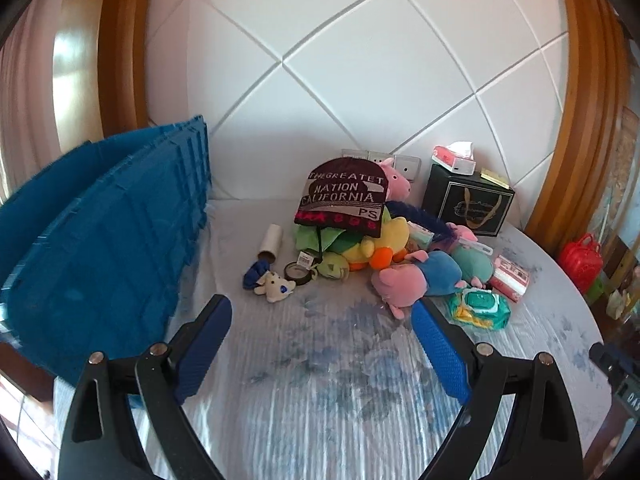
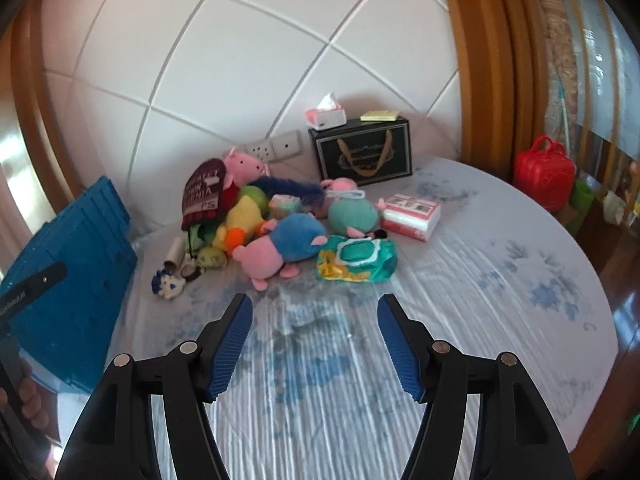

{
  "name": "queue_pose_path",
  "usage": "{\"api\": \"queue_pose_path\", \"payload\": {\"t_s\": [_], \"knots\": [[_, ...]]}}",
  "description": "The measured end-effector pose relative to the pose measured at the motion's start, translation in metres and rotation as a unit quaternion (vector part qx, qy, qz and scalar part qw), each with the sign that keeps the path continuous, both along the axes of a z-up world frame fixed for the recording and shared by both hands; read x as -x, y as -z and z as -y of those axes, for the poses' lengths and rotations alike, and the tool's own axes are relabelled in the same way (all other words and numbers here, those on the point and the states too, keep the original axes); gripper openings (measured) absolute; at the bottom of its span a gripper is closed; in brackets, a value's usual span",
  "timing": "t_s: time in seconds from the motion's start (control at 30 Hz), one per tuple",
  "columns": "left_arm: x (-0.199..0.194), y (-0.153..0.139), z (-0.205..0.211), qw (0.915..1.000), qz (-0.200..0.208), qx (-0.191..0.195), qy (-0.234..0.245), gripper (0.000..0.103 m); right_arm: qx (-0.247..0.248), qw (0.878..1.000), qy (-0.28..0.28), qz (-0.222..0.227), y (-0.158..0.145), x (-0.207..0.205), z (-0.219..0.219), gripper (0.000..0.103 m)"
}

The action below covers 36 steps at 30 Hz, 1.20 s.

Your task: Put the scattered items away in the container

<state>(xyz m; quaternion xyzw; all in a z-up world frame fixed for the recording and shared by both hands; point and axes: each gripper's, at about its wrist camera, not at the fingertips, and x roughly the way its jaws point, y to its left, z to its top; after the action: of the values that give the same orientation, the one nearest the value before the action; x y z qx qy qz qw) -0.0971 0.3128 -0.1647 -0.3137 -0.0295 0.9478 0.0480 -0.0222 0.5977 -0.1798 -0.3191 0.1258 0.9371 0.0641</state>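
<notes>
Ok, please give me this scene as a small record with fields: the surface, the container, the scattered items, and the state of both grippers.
surface: round table with a pale blue-patterned cover
container: blue crate, at the table's left side, nothing seen inside from here
pile: dark knit hat on top of plush toys, pink and blue pig plush in front
loose items: green wipes pack, red-and-white tissue pack, cardboard tube, small white plush
left gripper: open, holds nothing
right gripper: open, holds nothing
</notes>
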Motion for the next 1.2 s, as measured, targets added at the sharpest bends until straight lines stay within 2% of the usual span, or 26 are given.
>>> {"api": "queue_pose_path", "payload": {"t_s": [0.1, 0.3, 0.47, 0.6, 0.73, 0.8, 0.83, 0.87, 0.9, 0.97, 1.03, 1.2], "knots": [[0.028, 0.014, -0.004, 0.9997, 0.017, -0.012, 0.011, 0.092, 0.001, 1.000, -0.001, 0.014, 0.011, 0.028, 0.006, 0.065], [0.086, 0.041, -0.023, 0.9986, 0.049, -0.010, 0.015, 0.092, 0.022, 0.998, -0.019, 0.051, 0.042, 0.083, 0.013, 0.065], [0.143, 0.050, -0.057, 0.9987, 0.047, -0.003, 0.019, 0.092, 0.017, 0.996, -0.054, 0.070, 0.061, 0.133, 0.013, 0.065], [0.210, 0.059, -0.089, 0.9989, 0.043, 0.003, 0.015, 0.092, 0.027, 0.994, -0.079, 0.075, 0.076, 0.188, 0.006, 0.067], [0.277, 0.080, -0.123, 0.9990, 0.027, 0.035, 0.003, 0.092, 0.019, 0.992, -0.104, 0.071, 0.094, 0.246, 0.005, 0.067], [0.307, 0.099, -0.135, 0.9977, 0.034, 0.058, 0.000, 0.092, 0.018, 0.991, -0.109, 0.070, 0.103, 0.270, 0.005, 0.067], [0.320, 0.111, -0.137, 0.9965, 0.040, 0.073, -0.007, 0.085, 0.019, 0.991, -0.110, 0.071, 0.107, 0.280, 0.005, 0.067], [0.329, 0.122, -0.136, 0.9951, 0.044, 0.087, -0.018, 0.056, 0.018, 0.991, -0.111, 0.073, 0.110, 0.290, 0.005, 0.067], [0.334, 0.133, -0.129, 0.9939, 0.053, 0.092, -0.029, 0.045, 0.016, 0.990, -0.114, 0.076, 0.114, 0.299, 0.007, 0.067], [0.327, 0.143, -0.111, 0.9954, 0.058, 0.070, -0.031, 0.035, 0.016, 0.989, -0.124, 0.080, 0.119, 0.312, 0.013, 0.067], [0.311, 0.150, -0.092, 0.9961, 0.058, 0.059, -0.032, 0.030, 0.022, 0.986, -0.140, 0.084, 0.125, 0.327, 0.023, 0.067], [0.265, 0.177, -0.046, 0.9941, 0.079, 0.042, -0.062, 0.029, 0.056, 0.981, -0.167, 0.077, 0.135, 0.350, 0.052, 0.067]]}}
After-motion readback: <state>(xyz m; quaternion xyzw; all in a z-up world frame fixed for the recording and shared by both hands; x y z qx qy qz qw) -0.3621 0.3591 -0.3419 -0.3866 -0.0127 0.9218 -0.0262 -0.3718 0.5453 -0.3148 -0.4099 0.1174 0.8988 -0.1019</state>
